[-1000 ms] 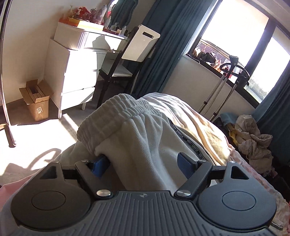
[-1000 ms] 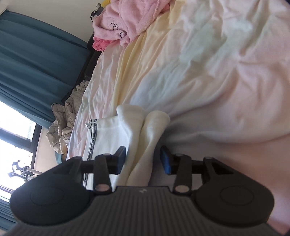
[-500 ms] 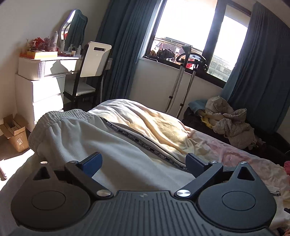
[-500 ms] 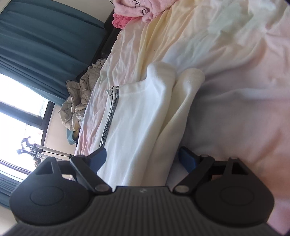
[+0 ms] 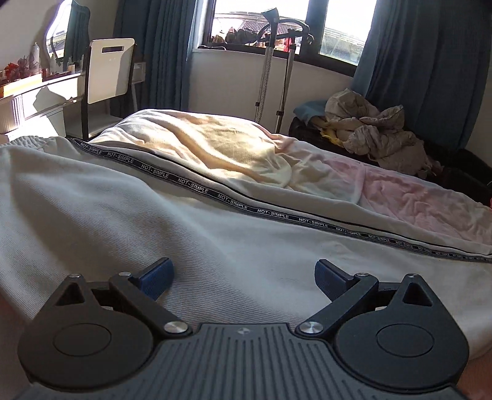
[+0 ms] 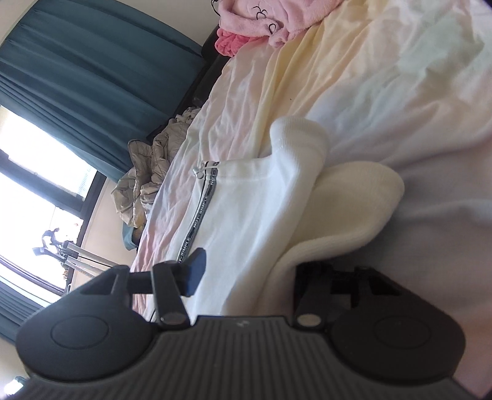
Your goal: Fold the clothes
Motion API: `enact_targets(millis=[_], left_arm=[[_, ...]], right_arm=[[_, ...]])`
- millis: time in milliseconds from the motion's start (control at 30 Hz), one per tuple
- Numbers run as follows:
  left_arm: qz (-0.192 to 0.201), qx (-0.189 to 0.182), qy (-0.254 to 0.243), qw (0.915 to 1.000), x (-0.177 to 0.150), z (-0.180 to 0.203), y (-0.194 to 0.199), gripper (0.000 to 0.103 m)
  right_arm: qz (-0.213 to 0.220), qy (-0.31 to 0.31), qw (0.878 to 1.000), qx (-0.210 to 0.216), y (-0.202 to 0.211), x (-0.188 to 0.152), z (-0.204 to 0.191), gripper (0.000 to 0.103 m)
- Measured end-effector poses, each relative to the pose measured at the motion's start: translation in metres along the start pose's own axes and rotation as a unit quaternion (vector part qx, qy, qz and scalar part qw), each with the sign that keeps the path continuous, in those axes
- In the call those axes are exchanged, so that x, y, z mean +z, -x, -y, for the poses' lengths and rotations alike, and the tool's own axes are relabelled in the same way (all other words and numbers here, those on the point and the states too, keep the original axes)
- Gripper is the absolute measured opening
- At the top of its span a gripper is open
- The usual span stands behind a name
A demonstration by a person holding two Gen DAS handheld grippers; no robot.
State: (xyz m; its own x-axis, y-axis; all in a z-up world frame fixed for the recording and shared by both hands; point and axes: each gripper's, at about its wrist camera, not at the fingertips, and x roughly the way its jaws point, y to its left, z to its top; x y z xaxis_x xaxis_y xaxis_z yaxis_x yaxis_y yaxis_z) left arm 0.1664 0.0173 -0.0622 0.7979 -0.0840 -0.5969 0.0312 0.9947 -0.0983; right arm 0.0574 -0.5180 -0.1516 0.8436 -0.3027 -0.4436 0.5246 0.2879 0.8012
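White sweatpants (image 5: 129, 215) with a black "NOT-SIMPLE" side stripe (image 5: 233, 204) lie flat on the bed, waistband at the far left. My left gripper (image 5: 243, 277) is open, low over the cloth, holding nothing. In the right wrist view the same sweatpants (image 6: 246, 209) show their two cuffed leg ends (image 6: 301, 138), one lying over the other. My right gripper (image 6: 249, 270) is open just over the legs; its right finger is hidden in shadow behind the cloth.
The bed (image 5: 399, 200) has a pink and yellow cover. A crumpled heap of laundry (image 5: 372, 129) lies beyond it by dark teal curtains (image 5: 430, 61). A white chair (image 5: 107, 74) and desk stand left. Pink clothes (image 6: 270, 18) lie at the bed's far end.
Both grippers have opened and let go of the sweatpants, which now lie flat on the bed. The left gripper has swung right toward the window; the right has drawn back from the leg ends.
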Motion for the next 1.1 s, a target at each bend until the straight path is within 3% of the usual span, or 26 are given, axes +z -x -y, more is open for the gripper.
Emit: enact_targets(millis=[33, 67, 267, 433, 533, 633, 767, 933, 1100], left_arm=[[0.001, 0.005, -0.006, 1.0, -0.003, 0.002, -0.003, 0.099], [0.002, 0.01, -0.011, 0.9999, -0.006, 0.003, -0.005, 0.099], [0.005, 0.021, -0.035, 0.9991, -0.017, 0.003, -0.002, 0.099], [-0.001, 0.017, -0.017, 0.9997, -0.013, -0.001, 0.002, 0.099], [-0.009, 0.03, -0.006, 0.9995, -0.013, -0.004, 0.0, 0.099], [-0.014, 0.035, -0.008, 0.9993, -0.015, -0.005, -0.001, 0.099], [-0.018, 0.038, -0.013, 0.999, -0.015, -0.003, -0.005, 0.1], [-0.021, 0.044, -0.029, 0.9984, -0.018, 0.002, -0.009, 0.102], [-0.02, 0.047, -0.042, 0.9978, -0.018, 0.007, -0.01, 0.103]], right_arm=[[0.001, -0.001, 1.0, 0.007, 0.001, 0.003, -0.002, 0.025], [0.005, 0.011, 1.0, 0.013, 0.002, 0.005, -0.006, 0.016], [0.034, 0.079, 0.996, 0.04, 0.009, 0.009, -0.029, 0.013], [-0.015, -0.009, 1.0, 0.0, -0.004, 0.016, 0.007, 0.013], [-0.029, -0.042, 0.999, -0.003, -0.005, 0.02, 0.024, 0.013], [-0.025, -0.035, 0.999, -0.008, -0.003, 0.019, 0.022, 0.015], [-0.004, -0.027, 0.999, -0.026, -0.002, 0.016, 0.02, 0.031], [0.0, -0.069, 0.998, 0.002, -0.004, 0.019, 0.035, 0.042], [0.0, -0.037, 0.999, 0.012, -0.011, 0.018, 0.028, 0.045]])
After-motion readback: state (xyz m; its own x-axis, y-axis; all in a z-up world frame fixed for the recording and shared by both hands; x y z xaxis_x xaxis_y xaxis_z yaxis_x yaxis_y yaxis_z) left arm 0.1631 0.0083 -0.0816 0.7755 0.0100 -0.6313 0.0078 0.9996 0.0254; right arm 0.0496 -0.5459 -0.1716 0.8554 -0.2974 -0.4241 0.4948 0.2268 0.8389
